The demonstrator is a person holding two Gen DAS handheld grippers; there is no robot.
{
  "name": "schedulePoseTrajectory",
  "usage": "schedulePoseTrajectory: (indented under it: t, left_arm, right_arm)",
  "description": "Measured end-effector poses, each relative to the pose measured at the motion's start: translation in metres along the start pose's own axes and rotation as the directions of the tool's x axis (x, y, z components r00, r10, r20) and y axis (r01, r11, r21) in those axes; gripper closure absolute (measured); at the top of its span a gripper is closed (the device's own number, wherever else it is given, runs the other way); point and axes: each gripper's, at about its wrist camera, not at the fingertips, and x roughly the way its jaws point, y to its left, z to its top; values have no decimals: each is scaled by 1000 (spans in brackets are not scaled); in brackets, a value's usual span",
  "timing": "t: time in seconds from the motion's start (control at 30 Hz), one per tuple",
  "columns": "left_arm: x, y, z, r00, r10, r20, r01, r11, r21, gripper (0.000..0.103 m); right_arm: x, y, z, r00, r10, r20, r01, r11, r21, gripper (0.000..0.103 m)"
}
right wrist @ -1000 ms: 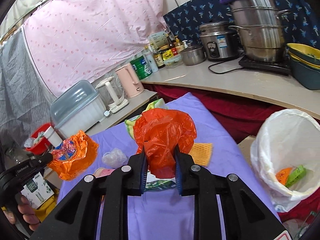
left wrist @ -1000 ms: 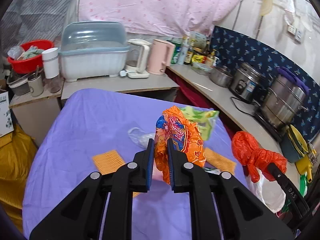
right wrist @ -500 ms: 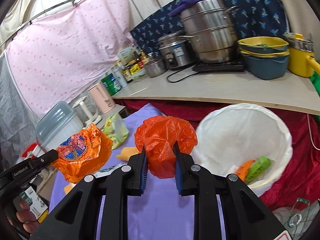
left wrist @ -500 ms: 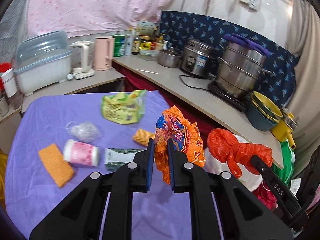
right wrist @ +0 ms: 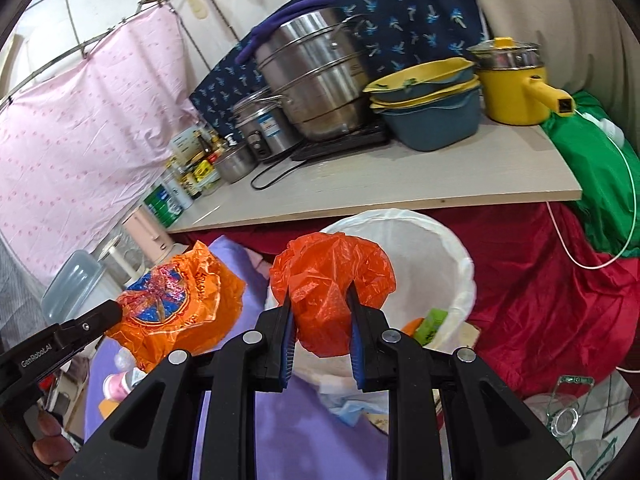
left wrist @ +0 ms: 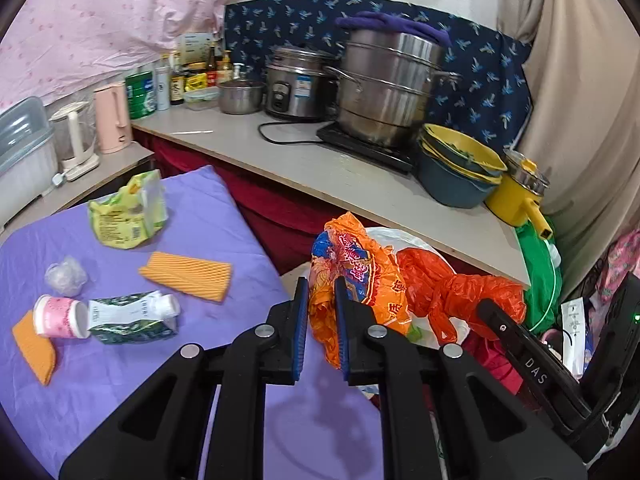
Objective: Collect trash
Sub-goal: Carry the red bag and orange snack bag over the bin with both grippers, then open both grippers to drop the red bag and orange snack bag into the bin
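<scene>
Nearby, steamer pot (left wrist: 390, 92) overlooks white-lined bin (right wrist: 448, 256).

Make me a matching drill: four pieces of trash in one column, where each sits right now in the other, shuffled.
1. red plastic bag
2. orange snack wrapper
3. pink paper cup
4. green scrap

A. inside the white bin
B. in the left hand-held gripper
C. in the right hand-held gripper
D. lying on the purple cloth

Pairs: 1-C, 2-B, 3-D, 4-A
</scene>
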Motion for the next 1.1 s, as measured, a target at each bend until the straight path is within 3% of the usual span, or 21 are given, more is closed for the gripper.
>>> schedulePoseTrajectory:
  t: [0.33, 0.9, 1.1]
  left_arm:
    - [42, -45, -4, 997, -36, -73, 40, 998, 58, 90]
    - [90, -68, -5, 989, -38, -143, 47, 997, 65, 87]
    - [93, -66, -4, 992, -28, -125, 34, 998, 46, 61]
  right_arm:
    - [-1, -33, 6, 999, -45, 7, 45, 999, 30, 82]
    - [14, -50, 11, 997, -78, -9, 78, 996, 49, 82]
    - [24, -43, 12, 998, -63, -11, 63, 997, 46, 71]
